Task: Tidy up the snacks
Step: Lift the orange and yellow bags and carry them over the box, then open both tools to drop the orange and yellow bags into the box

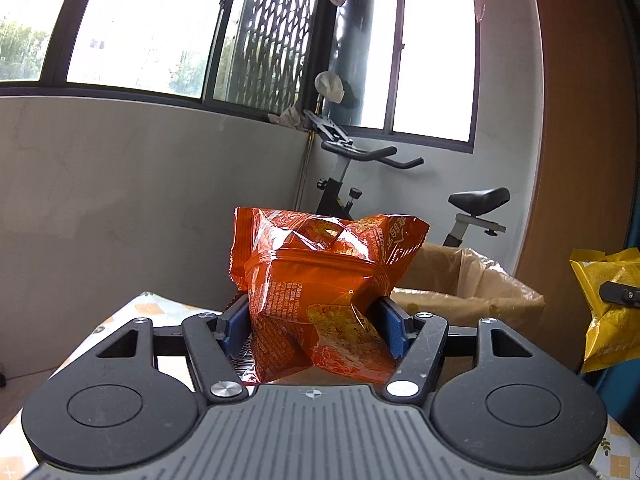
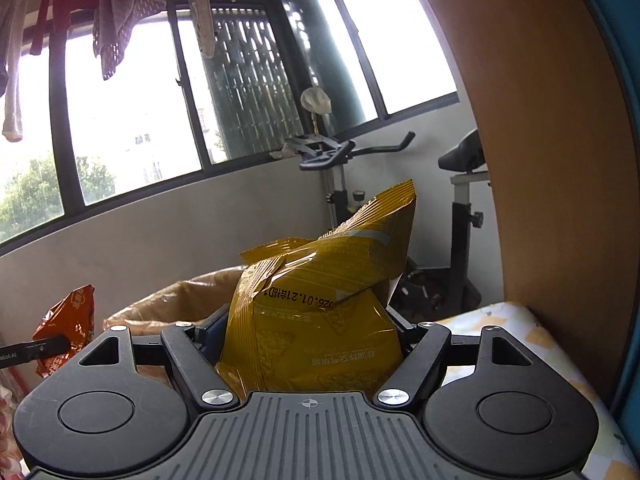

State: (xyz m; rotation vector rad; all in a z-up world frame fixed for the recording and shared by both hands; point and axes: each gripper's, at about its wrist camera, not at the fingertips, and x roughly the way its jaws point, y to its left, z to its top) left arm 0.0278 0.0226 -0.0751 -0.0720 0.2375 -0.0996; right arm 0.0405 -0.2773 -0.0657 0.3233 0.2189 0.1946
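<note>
Bright daylight pours through the dark-framed windows (image 1: 140,28) above a plain grey wall (image 1: 140,200), with green trees beyond the glass. An exercise bike (image 1: 360,176) stands in the corner, and laundry (image 2: 116,12) hangs overhead. A tall brown wooden panel (image 2: 552,140) rises on the right, beside a surface with a yellow-patterned cloth (image 2: 520,328).

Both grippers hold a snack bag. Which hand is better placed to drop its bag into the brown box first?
Probably the left. Its orange bag sits right beside the box, whose rim is near that gripper. The right gripper's yellow bag hides much of the box.
</note>
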